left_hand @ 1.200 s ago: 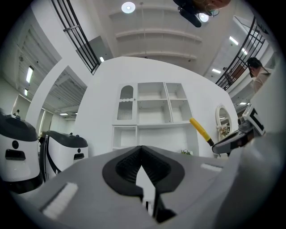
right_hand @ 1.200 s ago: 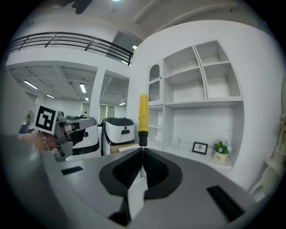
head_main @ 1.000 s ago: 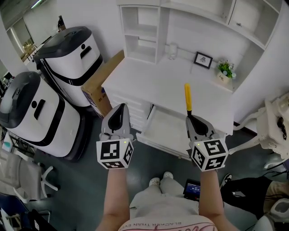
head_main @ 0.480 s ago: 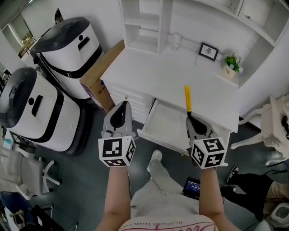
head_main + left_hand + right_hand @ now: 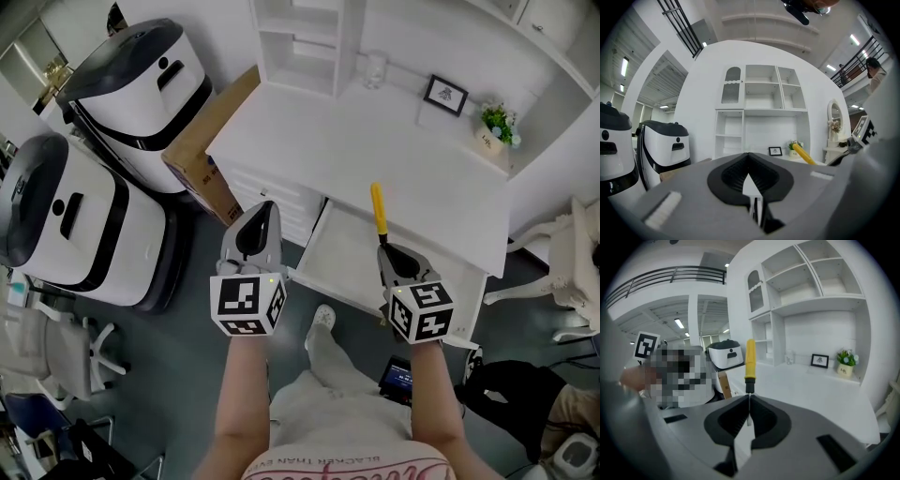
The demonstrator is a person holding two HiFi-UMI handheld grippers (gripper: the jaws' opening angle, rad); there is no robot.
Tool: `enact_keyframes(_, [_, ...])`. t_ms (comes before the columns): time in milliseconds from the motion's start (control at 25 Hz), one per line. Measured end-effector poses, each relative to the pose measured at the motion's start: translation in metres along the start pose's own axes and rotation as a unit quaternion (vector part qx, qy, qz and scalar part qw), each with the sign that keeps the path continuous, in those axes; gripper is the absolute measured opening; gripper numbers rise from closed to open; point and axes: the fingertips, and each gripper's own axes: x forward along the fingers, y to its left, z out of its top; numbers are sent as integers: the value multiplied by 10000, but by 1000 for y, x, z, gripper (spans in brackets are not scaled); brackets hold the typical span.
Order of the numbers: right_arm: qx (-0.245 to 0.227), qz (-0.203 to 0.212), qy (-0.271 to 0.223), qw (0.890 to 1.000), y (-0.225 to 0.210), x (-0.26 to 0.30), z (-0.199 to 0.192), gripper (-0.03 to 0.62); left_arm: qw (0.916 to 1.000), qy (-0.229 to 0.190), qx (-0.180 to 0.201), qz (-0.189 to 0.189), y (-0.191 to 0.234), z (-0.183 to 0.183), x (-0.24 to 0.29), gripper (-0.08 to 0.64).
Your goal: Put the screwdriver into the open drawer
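My right gripper (image 5: 388,251) (image 5: 748,405) is shut on the thin metal shaft of the screwdriver (image 5: 378,210) (image 5: 750,363). Its yellow handle sticks out ahead of the jaws, over the open white drawer (image 5: 339,267) under the desk. My left gripper (image 5: 258,222) (image 5: 749,167) is shut with nothing in it and hangs left of the drawer, in front of the desk's closed drawers. In the left gripper view the screwdriver's yellow handle (image 5: 803,153) shows at the right.
The white desk (image 5: 309,141) has a shelf unit, a glass (image 5: 372,67), a framed picture (image 5: 445,94) and a small potted plant (image 5: 495,126) at its back. Two white-and-black machines (image 5: 70,220) and a cardboard box (image 5: 202,150) stand left. A white chair (image 5: 567,272) is at the right.
Both grippers have sunk lower in front of the desk. The right one has carried the screwdriver down toward the drawer. The person has stepped closer to the desk.
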Motion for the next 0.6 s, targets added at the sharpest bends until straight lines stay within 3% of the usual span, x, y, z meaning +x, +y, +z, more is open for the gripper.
enact_keyframes(600, [222,361,1167,9923,-16,80,-71,17,9968,727,-327,-55,22,-72,42,8])
